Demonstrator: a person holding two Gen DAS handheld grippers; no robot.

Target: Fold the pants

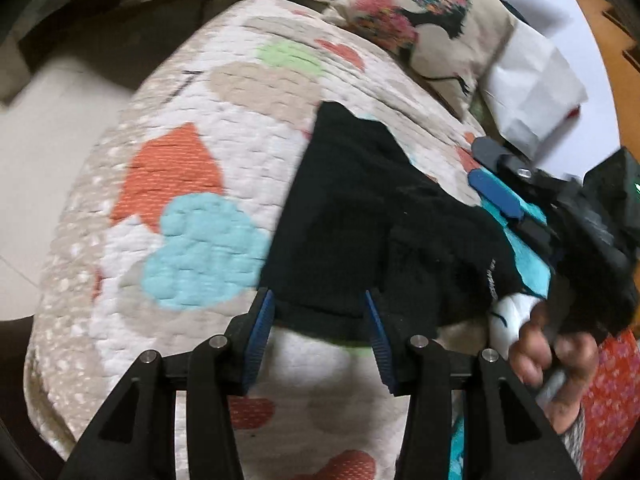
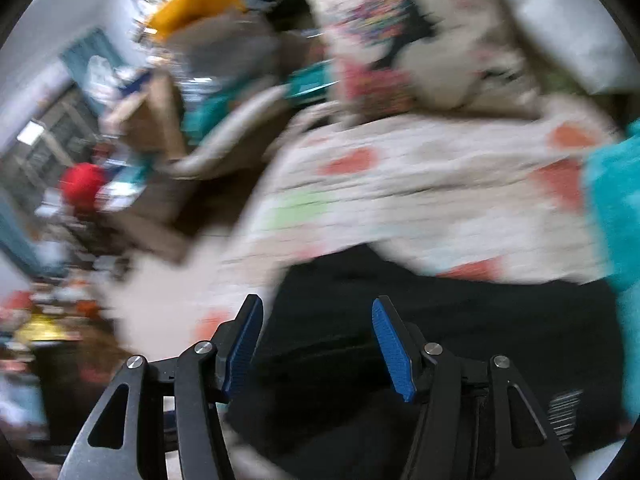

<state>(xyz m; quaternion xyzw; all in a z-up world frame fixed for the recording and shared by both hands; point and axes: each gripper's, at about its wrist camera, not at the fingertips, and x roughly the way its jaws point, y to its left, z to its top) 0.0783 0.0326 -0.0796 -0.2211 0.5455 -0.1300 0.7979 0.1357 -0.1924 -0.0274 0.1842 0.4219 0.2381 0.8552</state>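
Black pants (image 1: pixel 360 216) lie folded on a quilted bed cover with coloured hearts (image 1: pixel 192 184). My left gripper (image 1: pixel 320 304) is open, its blue pads just at the near edge of the pants, holding nothing. The right gripper (image 1: pixel 516 208) shows at the right in the left wrist view, by the pants' far side. In the right wrist view, which is blurred, my right gripper (image 2: pixel 316 312) is open above the black pants (image 2: pixel 440 340), which lie on the quilt (image 2: pixel 420 200).
A patterned cushion (image 1: pixel 424 28) and white paper (image 1: pixel 532 80) lie at the head of the bed. The bed edge and tiled floor (image 1: pixel 52 128) are to the left. A hand (image 1: pixel 548 340) grips the right tool. Cluttered shelves (image 2: pixel 100 140) are far left.
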